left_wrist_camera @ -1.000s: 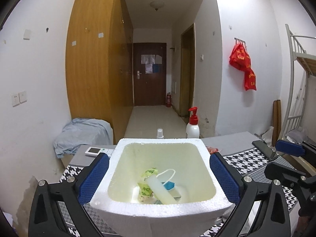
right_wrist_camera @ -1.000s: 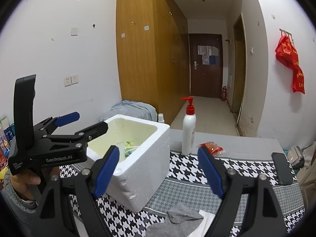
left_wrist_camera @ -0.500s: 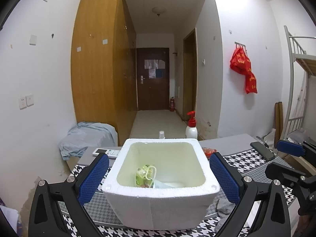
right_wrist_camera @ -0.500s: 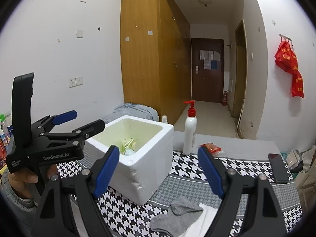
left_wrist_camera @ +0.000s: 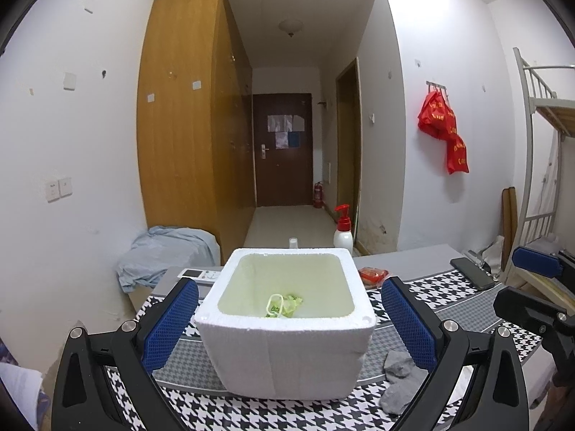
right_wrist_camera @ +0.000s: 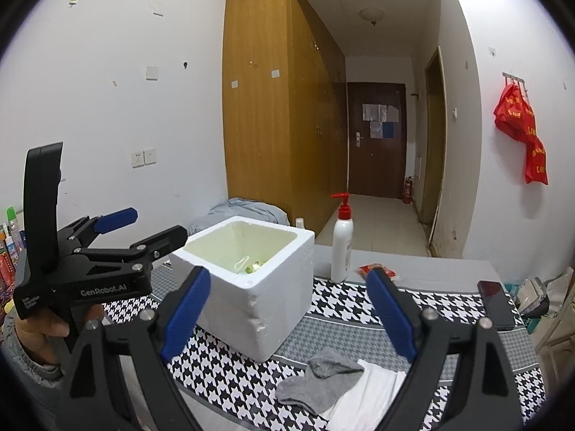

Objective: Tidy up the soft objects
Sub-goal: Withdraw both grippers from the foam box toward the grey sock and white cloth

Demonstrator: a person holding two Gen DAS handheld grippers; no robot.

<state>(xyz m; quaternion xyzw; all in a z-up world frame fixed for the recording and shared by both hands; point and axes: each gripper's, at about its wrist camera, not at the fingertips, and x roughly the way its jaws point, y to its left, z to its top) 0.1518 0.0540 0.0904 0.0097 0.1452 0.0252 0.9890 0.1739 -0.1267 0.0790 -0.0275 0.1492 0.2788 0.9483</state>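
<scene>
Item: left gripper (left_wrist_camera: 287, 327). My fingers (left_wrist_camera: 171, 319) stand wide apart with nothing held; the foam box (left_wrist_camera: 285, 355) sits between them in view but untouched, ahead on the tabletop (left_wrist_camera: 230, 413).

Item: right gripper (right_wrist_camera: 287, 318). Its fingers (right_wrist_camera: 390, 318) are spread and empty; they have just been opening a little wider, with nothing between the pads.

Item: foam box. White, open-topped, upright on the houndstooth cloth. Inside, low against the near wall, lie a green-yellow packet and a pale loop (left_wrist_camera: 284, 305); the rest of the contents are hidden by the rim.

Item: grey sock (right_wrist_camera: 320, 382). Crumpled on the cloth just right of the box, overlapping a white folded cloth (right_wrist_camera: 363, 391). Both are soft and not yet in the box; I judge these the next things to collect.

Item: bystanders. A pump bottle (right_wrist_camera: 341, 248), a red packet (right_wrist_camera: 375, 271) and a dark phone (right_wrist_camera: 497, 303) stand or lie beyond and to the right; they are not to be swept.

Handling note: I take the sock with the right fingers, coming down over its bunched middle so that the pinch gathers several layers rather than one thin edge. I pinch above the white cloth, not into it, or both lift together. I carry it clear over the foam rim, which crumbles easily, and release low inside.
</scene>
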